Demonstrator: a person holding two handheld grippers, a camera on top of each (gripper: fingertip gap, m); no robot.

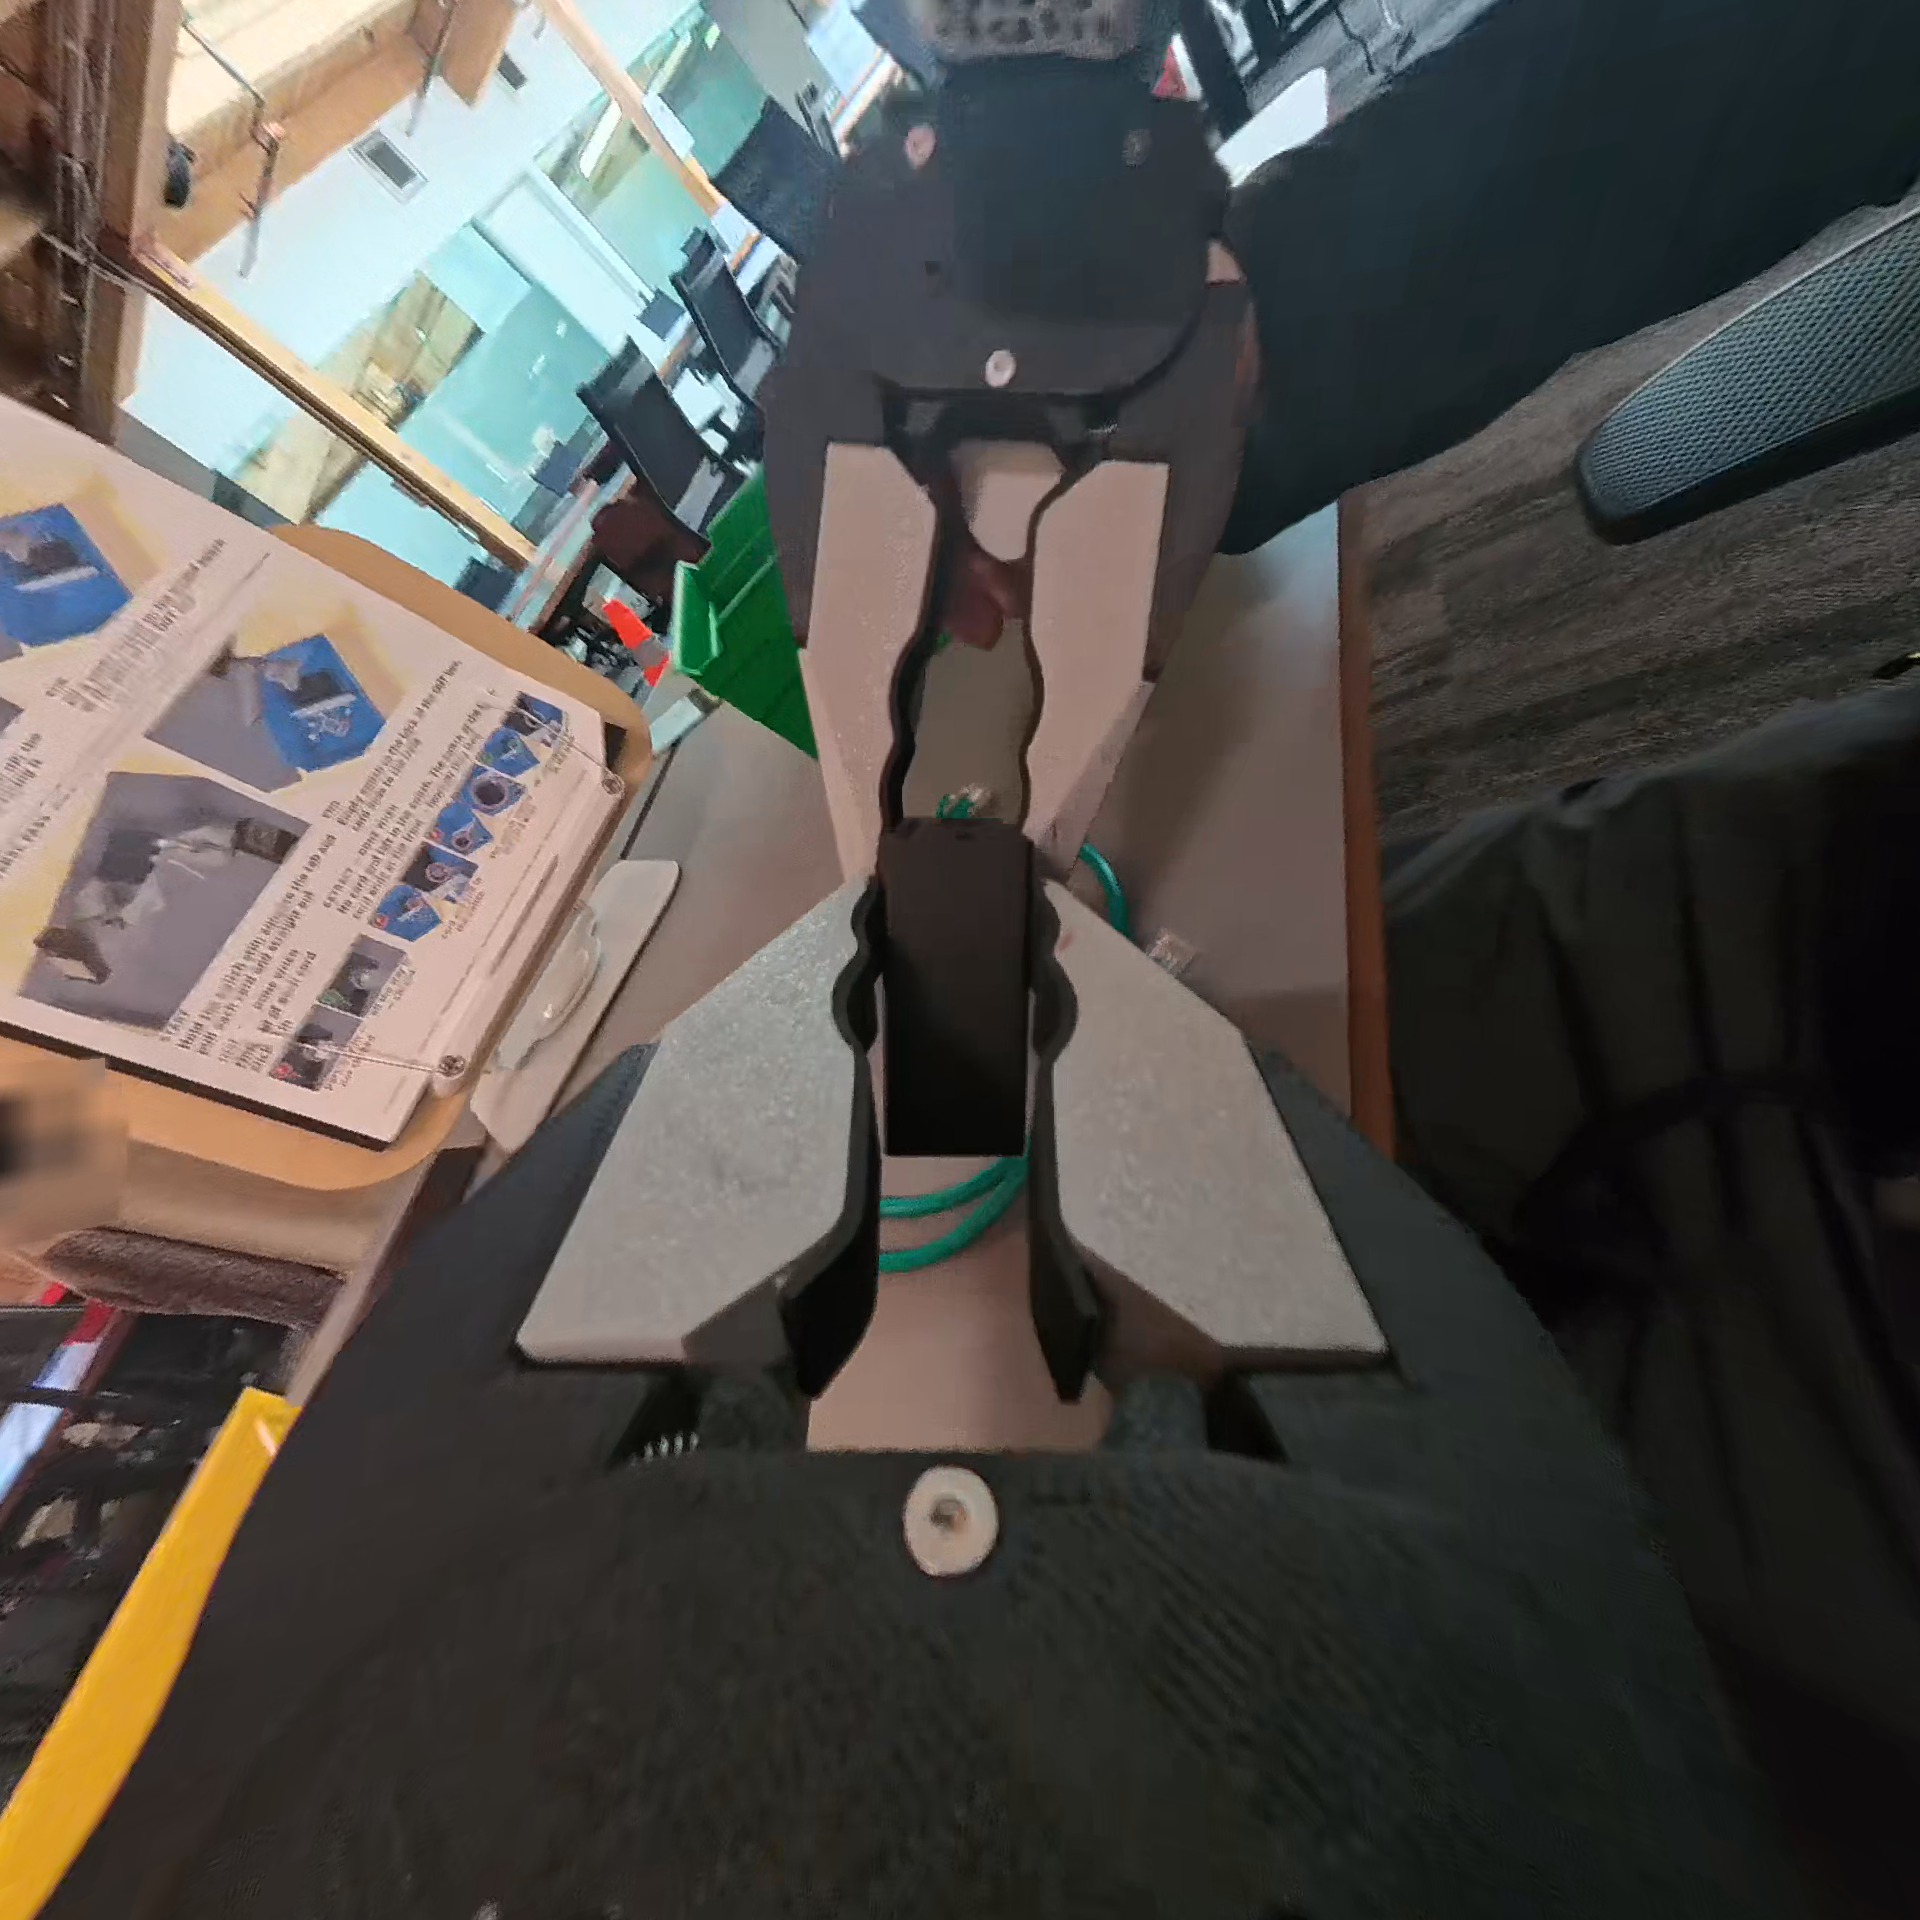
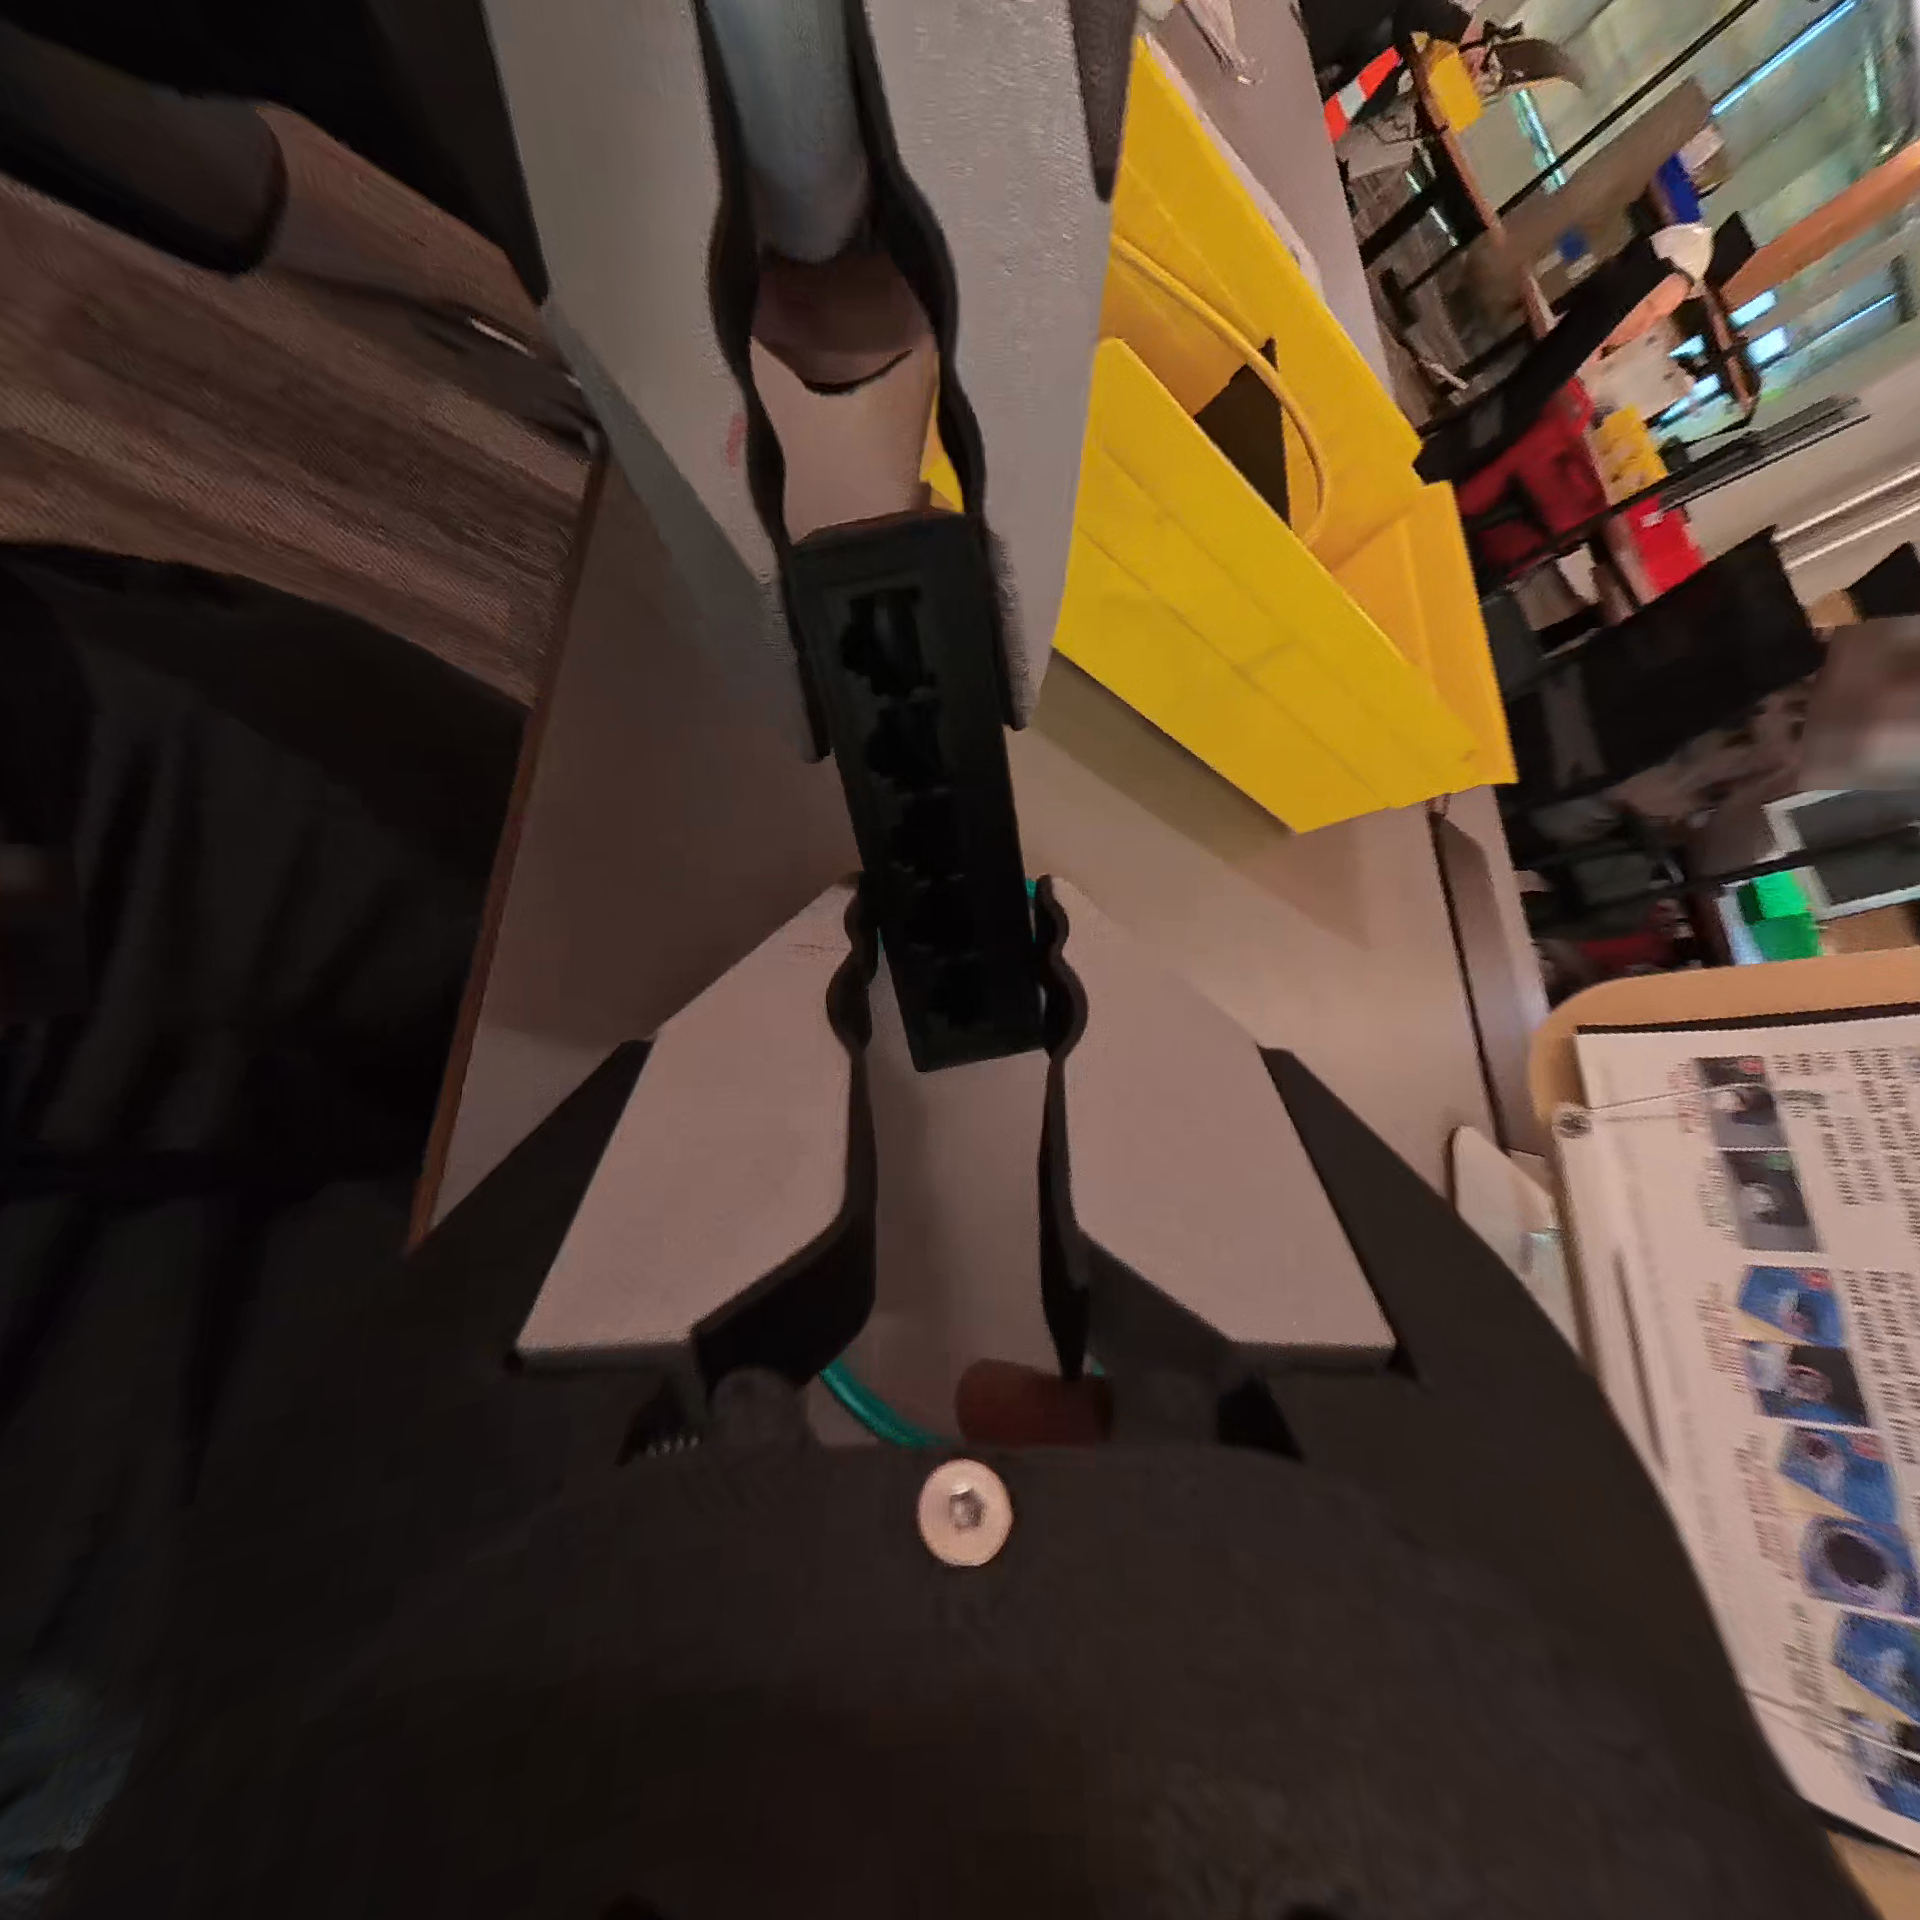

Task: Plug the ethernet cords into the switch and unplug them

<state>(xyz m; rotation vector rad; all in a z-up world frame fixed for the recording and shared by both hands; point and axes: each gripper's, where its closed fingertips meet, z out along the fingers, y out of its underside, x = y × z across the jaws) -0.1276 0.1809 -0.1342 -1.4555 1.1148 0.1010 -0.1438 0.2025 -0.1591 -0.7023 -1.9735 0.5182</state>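
Grey desk (image 1: 1247, 644); both tools grip black switch (image 1: 954, 997).

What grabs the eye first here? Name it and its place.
The black switch in mid-frame, pinched at opposite ends by the left gripper and the right gripper, its ports empty. Below it a green cord loops on the table; a yellow bin sits behind.

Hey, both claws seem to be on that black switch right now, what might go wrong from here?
1. The switch is pinched only at its two ends, left claw and right claw; uneven pull might twist it loose.
2. All visible ports look empty, and with both claws busy, neither is free to fetch the green cord lying underneath.
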